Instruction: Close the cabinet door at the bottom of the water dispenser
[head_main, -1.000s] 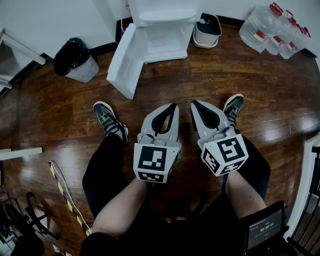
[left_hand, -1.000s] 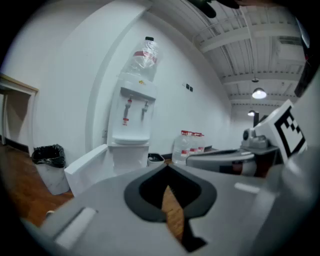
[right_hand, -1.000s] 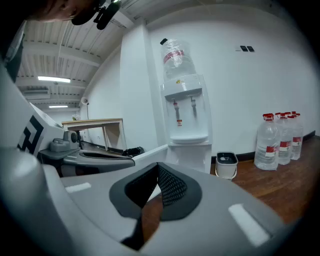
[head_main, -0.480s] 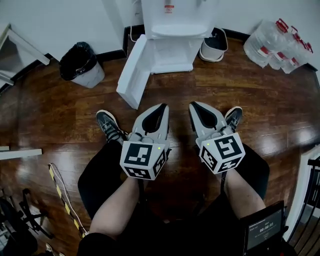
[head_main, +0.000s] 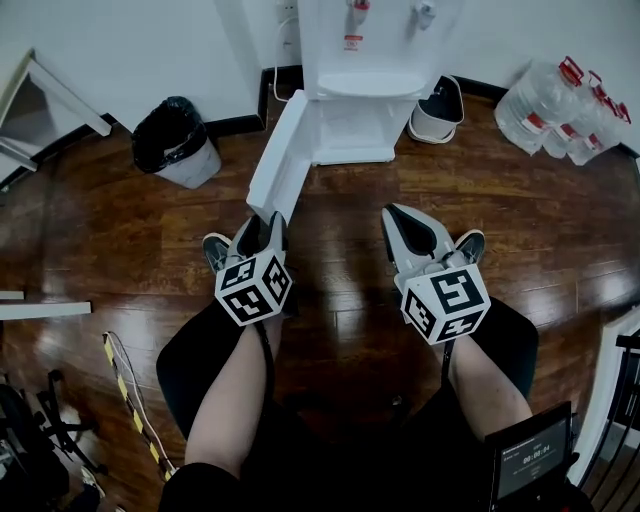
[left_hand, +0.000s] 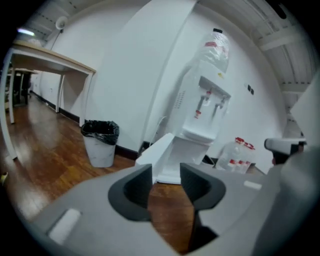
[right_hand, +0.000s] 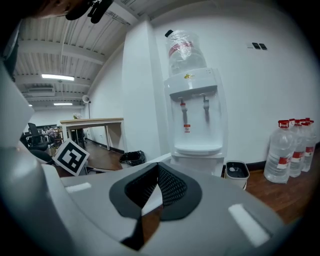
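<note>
Cabinet door (head_main: 278, 158), plain white, hangs open at the water dispenser's (head_main: 362, 95) base, its length running out toward you. Your left hand-held gripper (head_main: 263, 231) has just been opening, empty; your right hand-held gripper (head_main: 398, 215) is clenched.

Glossy wood floor (head_main: 520, 220); cabinet door (head_main: 278, 157) seemingly smooth plastic.

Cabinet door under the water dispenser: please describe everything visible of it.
The door is a plain white flat panel, plastic by its look. It stands upright, swung wide open from the dispenser base, its free edge pointing over the wood floor toward the person. Only the hinge side touches anything. The left gripper, whose jaws have just been opening with nothing between them, is close before that free edge, not on it.
</note>
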